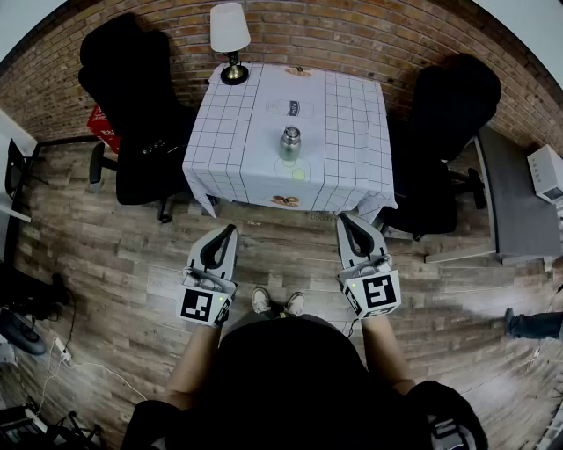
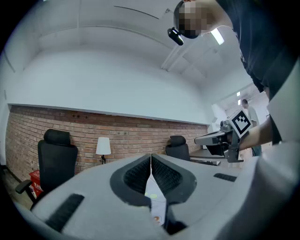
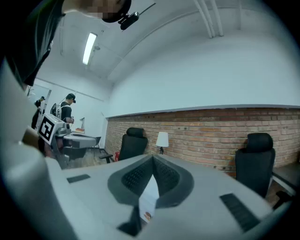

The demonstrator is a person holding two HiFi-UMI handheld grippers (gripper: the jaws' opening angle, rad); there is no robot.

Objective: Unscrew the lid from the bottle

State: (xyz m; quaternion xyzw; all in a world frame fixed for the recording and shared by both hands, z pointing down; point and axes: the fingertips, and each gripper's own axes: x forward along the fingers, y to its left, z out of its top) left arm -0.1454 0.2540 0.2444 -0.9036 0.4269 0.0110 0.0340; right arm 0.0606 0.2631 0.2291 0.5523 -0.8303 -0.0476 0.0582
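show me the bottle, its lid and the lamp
bottle point(image 1: 290, 149), head view, on its steel body
lid point(image 1: 291, 133), head view, on its top
lamp point(image 1: 230, 26), head view, on its white shade

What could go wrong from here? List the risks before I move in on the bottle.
Both the left gripper and the right gripper are shut; reaching in like that could knock over the small grey metal bottle.
The bottle stands free on the white grid-patterned tablecloth; twisting the lid unbraced may spin or tip it.
The white-shaded table lamp sits at the cloth's far corner; a wide swing might topple it.
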